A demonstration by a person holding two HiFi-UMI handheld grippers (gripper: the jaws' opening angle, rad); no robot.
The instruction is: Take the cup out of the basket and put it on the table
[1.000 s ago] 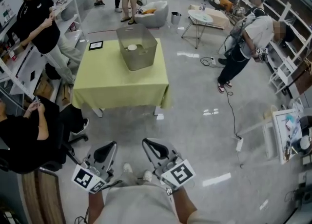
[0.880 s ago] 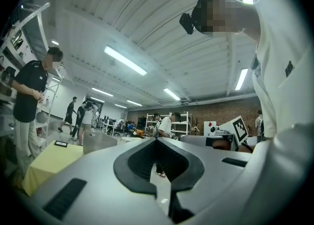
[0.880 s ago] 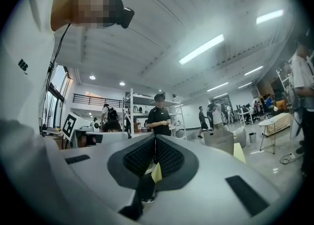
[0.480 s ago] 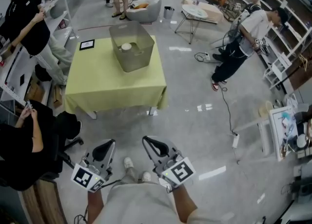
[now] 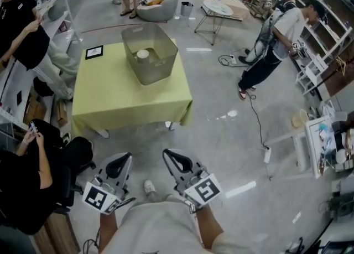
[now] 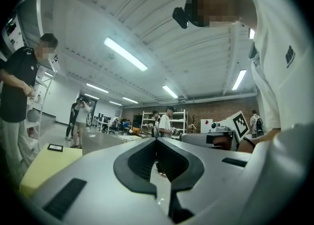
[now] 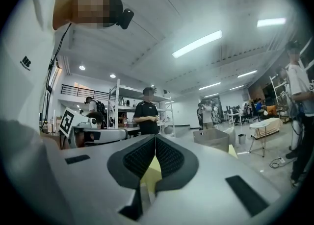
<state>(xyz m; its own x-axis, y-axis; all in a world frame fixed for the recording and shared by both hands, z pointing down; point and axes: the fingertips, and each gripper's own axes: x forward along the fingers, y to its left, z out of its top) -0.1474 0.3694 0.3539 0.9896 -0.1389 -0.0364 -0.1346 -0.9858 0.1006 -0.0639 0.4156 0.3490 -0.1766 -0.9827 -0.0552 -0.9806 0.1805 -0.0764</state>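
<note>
Head view: left gripper (image 5: 126, 157) and right gripper (image 5: 167, 154) were held low and side by side in front of the person's body, both pointing ahead, each with its marker cube at the back. Left gripper view showed the left gripper's (image 6: 157, 139) jaws pressed together at the tips, nothing between them. Right gripper view showed the same for the right gripper (image 7: 155, 137): jaws together, empty.

Bare grey floor (image 5: 221, 136) lay straight ahead of both tools. Beyond it, well apart from the grippers, stood the table (image 5: 127, 100) under a yellow-green cloth. The basket (image 5: 161, 66), a see-through grey bin, sat at the table's far end. The cup (image 5: 142, 54), white, was inside the basket, upright as far as could be told. A small framed card (image 5: 94, 52) lay on the cloth left of the basket.

Left of the left gripper a seated person (image 5: 22, 183) in black was close by; further ahead on that side another person in black (image 5: 25, 31) stood by shelves. Ahead and right of the right gripper, a person in a white shirt (image 5: 276, 34) leaned forward, with a cable and power strip (image 5: 267, 156) on the floor nearer the tools.
</note>
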